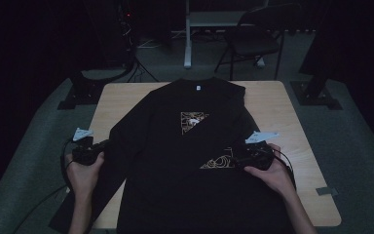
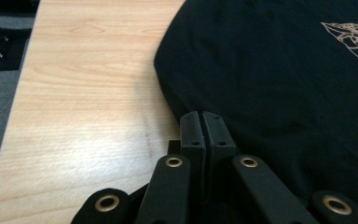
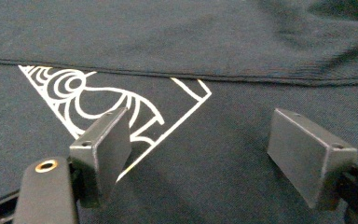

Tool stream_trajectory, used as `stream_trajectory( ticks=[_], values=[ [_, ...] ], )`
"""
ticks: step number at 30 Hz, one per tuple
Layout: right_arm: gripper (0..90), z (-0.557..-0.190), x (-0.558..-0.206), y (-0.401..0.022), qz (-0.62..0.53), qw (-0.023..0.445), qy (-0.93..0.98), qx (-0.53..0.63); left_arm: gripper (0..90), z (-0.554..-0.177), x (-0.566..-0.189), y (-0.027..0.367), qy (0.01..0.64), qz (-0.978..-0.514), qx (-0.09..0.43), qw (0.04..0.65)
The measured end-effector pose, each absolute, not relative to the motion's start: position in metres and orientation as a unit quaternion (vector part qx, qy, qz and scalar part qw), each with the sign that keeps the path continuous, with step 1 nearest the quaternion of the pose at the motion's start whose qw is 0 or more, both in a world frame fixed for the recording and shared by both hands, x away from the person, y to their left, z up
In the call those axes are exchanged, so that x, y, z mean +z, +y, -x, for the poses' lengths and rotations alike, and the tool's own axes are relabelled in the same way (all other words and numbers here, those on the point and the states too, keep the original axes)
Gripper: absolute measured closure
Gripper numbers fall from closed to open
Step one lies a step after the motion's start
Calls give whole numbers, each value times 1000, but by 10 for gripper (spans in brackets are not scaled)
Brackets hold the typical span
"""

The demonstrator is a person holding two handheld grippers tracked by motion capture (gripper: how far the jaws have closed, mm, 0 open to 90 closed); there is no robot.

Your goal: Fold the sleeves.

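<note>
While left hand-held gripper (image 2: 203,128) pinches, black shirt (image 2: 279,79) flat

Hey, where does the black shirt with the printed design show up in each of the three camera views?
High view: the black shirt lies spread across the middle of the wooden table.
Left gripper view: it covers the upper right, its edge running down to the shut jaws.
Right gripper view: its fabric is the whole background under the open jaws.
Shared landmark: the shirt's pale line print.

Left gripper (image 2: 202,122) clamped tight — right gripper (image 3: 200,154) spread wide.
</note>
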State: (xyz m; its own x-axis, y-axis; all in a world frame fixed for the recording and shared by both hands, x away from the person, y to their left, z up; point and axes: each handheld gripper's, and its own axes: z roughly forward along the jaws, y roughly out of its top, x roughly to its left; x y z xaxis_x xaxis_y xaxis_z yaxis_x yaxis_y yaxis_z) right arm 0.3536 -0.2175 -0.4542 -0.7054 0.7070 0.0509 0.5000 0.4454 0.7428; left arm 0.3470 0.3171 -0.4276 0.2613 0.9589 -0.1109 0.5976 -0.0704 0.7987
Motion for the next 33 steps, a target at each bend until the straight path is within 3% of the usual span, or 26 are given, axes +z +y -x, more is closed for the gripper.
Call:
stream_trajectory(
  ticks=[33],
  values=[
    [210, -353, -454, -217, -358, 137, 840, 383, 887, -371, -384, 211, 455, -758, 214, 415]
  ],
)
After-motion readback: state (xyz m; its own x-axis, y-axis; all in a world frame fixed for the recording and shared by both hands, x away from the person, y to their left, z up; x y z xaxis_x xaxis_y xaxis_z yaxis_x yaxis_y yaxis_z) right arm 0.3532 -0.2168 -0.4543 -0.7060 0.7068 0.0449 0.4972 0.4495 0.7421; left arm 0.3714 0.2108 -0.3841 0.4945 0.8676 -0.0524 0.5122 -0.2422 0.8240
